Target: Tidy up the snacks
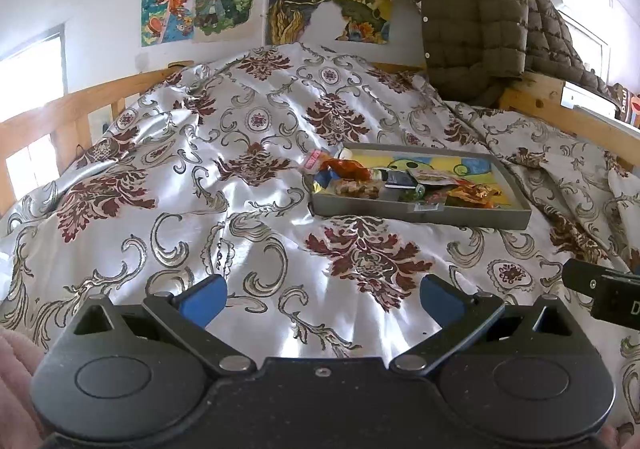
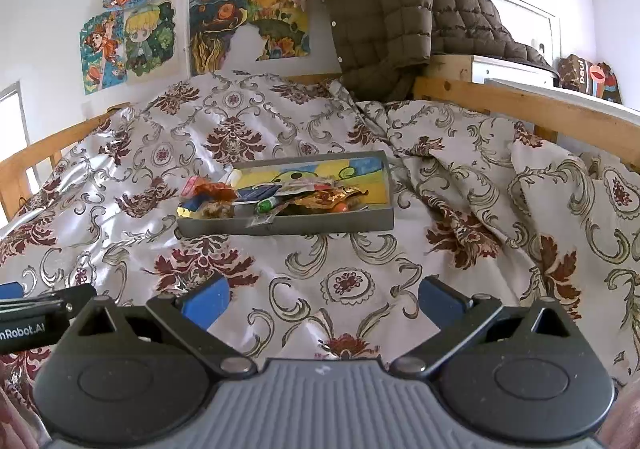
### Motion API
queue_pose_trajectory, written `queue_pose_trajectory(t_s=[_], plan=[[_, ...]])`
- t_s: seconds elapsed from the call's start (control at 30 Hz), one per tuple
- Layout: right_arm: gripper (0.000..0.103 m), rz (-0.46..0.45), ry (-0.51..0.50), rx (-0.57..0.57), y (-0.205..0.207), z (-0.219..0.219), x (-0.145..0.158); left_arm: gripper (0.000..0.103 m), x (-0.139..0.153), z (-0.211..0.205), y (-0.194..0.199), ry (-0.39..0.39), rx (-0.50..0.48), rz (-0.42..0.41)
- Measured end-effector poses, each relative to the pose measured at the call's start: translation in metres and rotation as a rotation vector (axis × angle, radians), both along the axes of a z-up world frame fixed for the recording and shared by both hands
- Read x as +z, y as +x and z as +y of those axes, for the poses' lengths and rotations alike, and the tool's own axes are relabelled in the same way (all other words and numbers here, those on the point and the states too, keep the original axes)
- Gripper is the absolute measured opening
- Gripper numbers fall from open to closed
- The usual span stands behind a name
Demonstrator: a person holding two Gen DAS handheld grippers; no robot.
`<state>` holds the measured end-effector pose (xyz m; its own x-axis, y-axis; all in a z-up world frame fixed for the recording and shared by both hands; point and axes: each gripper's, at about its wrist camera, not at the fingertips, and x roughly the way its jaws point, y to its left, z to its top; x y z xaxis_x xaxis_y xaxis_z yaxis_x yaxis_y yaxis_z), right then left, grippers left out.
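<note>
A shallow grey tray (image 1: 420, 214) (image 2: 288, 226) lies on the patterned bedspread, its floor covered by a colourful drawing. Several snack packets (image 1: 400, 181) (image 2: 280, 197) are heaped along its near and left side, among them an orange wrapper (image 1: 474, 193) (image 2: 332, 196). A pink-and-white packet (image 1: 314, 160) (image 2: 191, 185) pokes over the tray's left corner. My left gripper (image 1: 323, 299) is open and empty above the bedspread, well short of the tray. My right gripper (image 2: 325, 299) is also open and empty, the tray ahead and slightly left.
A satin bedspread (image 1: 240, 177) with maroon damask covers the bed. Wooden rails (image 1: 72, 109) (image 2: 520, 105) bound both sides. A brown quilted jacket (image 1: 480, 21) (image 2: 392, 9) hangs over the far right rail. Children's drawings (image 1: 200, 1) cover the wall.
</note>
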<state>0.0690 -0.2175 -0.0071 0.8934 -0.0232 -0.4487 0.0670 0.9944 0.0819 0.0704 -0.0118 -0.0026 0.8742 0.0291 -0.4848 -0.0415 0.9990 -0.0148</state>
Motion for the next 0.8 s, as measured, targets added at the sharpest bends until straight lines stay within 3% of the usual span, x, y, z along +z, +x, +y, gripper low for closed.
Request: queue_pose_trajectory(t_s=[0.8], plan=[[0.103,0.012,-0.006,0.004,0.0014,0.0016,-0.0018,0.102,-0.0014,-0.0003,0.0006,-0.006,0.001,0.004]])
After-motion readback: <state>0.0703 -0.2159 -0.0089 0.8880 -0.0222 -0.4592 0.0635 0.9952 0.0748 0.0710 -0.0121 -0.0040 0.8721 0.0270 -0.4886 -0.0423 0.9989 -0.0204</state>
